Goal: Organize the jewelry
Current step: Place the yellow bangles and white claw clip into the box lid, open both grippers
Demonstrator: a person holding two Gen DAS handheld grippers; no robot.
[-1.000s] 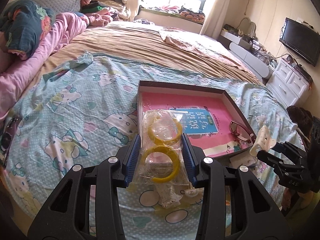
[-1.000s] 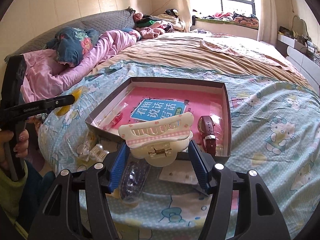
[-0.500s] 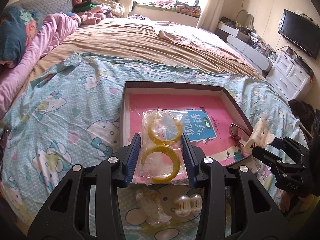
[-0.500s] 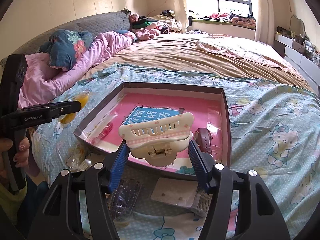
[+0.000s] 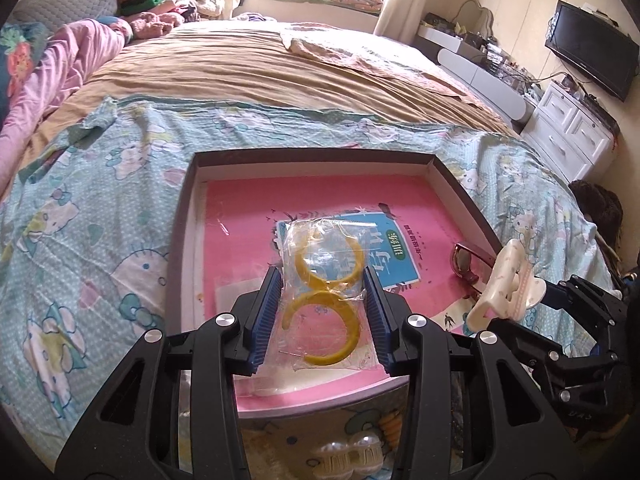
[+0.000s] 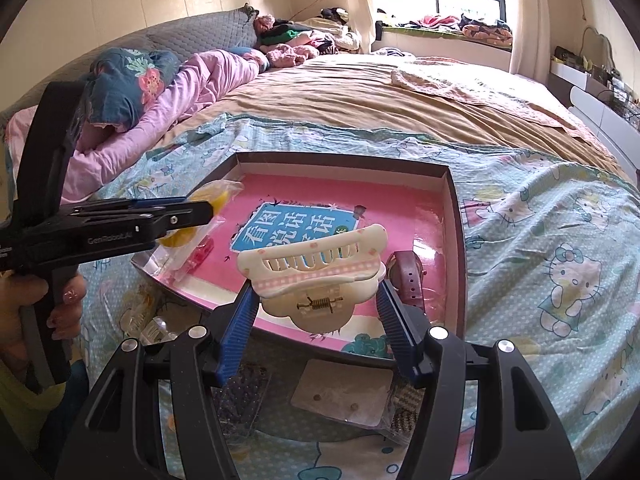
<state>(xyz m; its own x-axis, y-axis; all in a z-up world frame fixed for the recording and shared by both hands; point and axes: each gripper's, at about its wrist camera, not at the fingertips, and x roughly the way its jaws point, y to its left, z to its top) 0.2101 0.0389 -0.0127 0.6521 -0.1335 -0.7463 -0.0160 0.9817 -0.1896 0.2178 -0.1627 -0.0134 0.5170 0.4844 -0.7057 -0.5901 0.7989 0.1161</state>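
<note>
Placing step. Left tool clamped on bagged yellow bangles, frame center, over box. Right tool clamped on cream hair claw above box lower edge. Next: lower both, release inside.

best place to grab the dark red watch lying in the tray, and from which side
Grip the watch across its round case, coming from above. It lies on its side close to the tray's right wall, so a sideways approach from the right looks blocked. The strap tapers and looks floppy, so it would probably swing; the case is the widest rigid part. Both grippers are full now: the right gripper holds the hair claw.
</note>
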